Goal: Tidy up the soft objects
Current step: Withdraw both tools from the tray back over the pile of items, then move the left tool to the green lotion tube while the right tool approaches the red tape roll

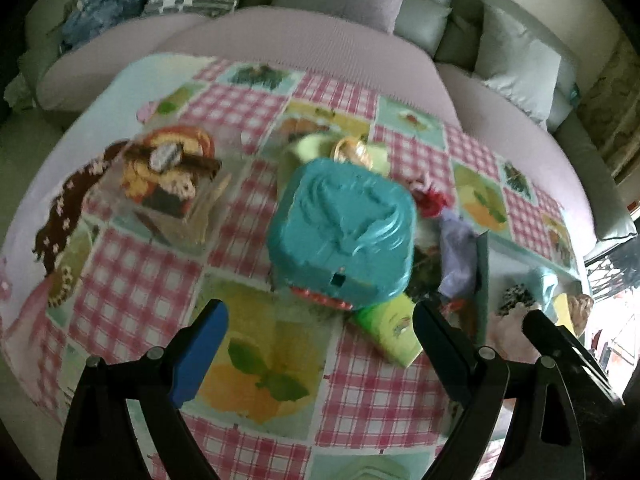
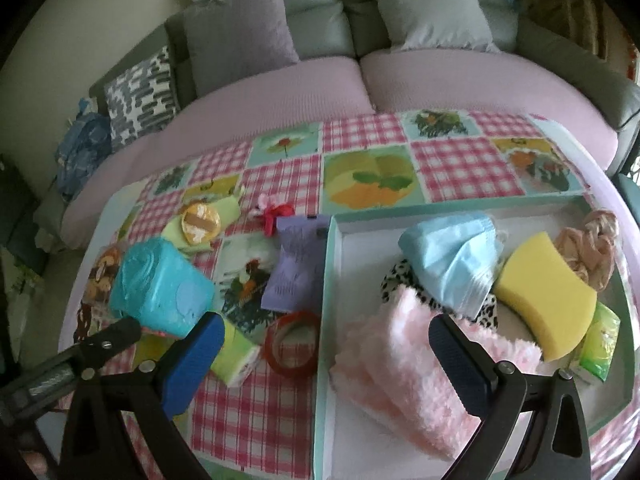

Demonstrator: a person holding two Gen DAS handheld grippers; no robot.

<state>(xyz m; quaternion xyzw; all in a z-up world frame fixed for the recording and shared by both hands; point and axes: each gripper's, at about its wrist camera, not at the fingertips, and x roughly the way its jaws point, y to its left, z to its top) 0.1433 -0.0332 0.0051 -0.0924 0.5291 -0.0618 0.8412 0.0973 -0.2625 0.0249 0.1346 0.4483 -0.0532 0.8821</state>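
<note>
A white tray with a teal rim [image 2: 334,264] lies on the checked tablecloth at the right. It holds a pink fluffy cloth [image 2: 392,360], a blue face mask [image 2: 452,260], a yellow sponge [image 2: 548,292], a leopard-print scrunchie [image 2: 396,276], a beige scrunchie [image 2: 592,248] and a green tissue pack [image 2: 600,340]. My right gripper [image 2: 324,344] is open above the tray's left edge. My left gripper [image 1: 320,328] is open, just short of a teal plastic box [image 1: 344,232]. A green tissue pack [image 1: 388,328] lies between its fingers.
A purple cloth [image 2: 298,264], a red tape roll [image 2: 294,344], a red bow [image 2: 276,214], a round powder puff on a green cloth [image 2: 200,222] and a clear box of brown items [image 1: 168,176] lie on the cloth. A sofa with cushions [image 2: 240,40] stands behind.
</note>
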